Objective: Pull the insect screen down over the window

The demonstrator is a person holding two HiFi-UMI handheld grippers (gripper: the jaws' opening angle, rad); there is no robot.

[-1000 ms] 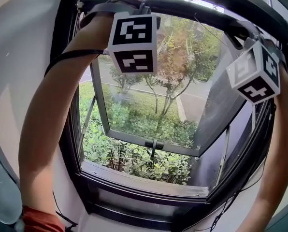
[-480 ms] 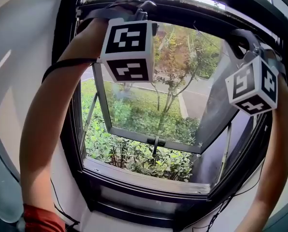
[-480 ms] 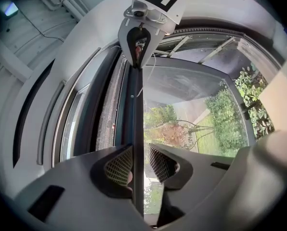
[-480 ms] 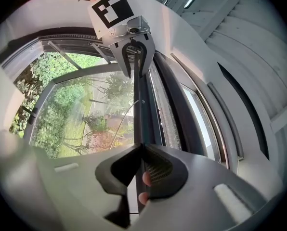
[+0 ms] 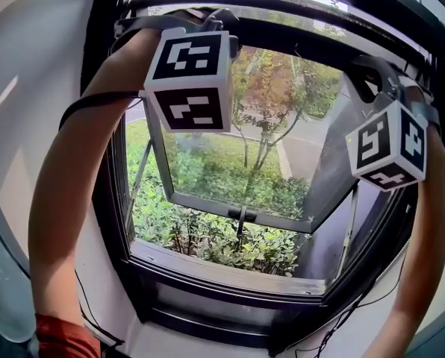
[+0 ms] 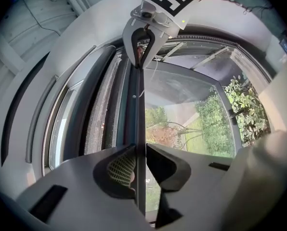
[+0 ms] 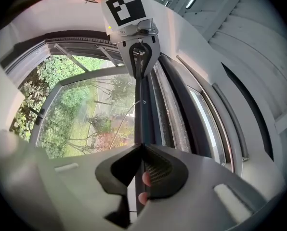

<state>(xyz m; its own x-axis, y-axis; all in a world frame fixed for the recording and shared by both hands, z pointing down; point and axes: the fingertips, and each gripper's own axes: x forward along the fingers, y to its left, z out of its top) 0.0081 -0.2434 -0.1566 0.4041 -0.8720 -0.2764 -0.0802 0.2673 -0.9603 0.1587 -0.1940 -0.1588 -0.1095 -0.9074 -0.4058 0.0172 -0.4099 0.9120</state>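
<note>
Top of the window, both arms raised.

Insect screen bar (image 5: 297, 42): dark, lies left to right across the very top of the opening. Nearly all of the opening below it is uncovered.

Left gripper (image 6: 140, 148): closed on the bar near its left end, pads against both faces. Its jaws have just been closing.

Right gripper (image 7: 140, 147): clamped on the same bar near the right end, with the bar's edge pinched between the jaws. These have also just been closing. Two fingertips (image 7: 144, 179) show close behind the right jaws.

Print seen: black-and-white square patterns on the left marker cube (image 5: 189, 69) and the right marker cube (image 5: 387, 144). In the head view both cubes hide stretches of the bar.

Around:
- A thin black cable (image 5: 95, 99) crosses the left forearm.
- A red sleeve (image 5: 58, 338) shows at near left.
- A glass sash (image 5: 200, 204) is swung outward on the far side of the frame, with a dark handle (image 5: 240, 216) on its lower rail.
- Beyond it are shrubs (image 5: 207, 241), trees (image 5: 275, 95) and a paved road (image 5: 297, 155).
- A grey sill (image 5: 222, 274) runs along the bottom.
- A fuzzy dark strip (image 6: 100, 114) runs alongside the bar in the left gripper view.
</note>
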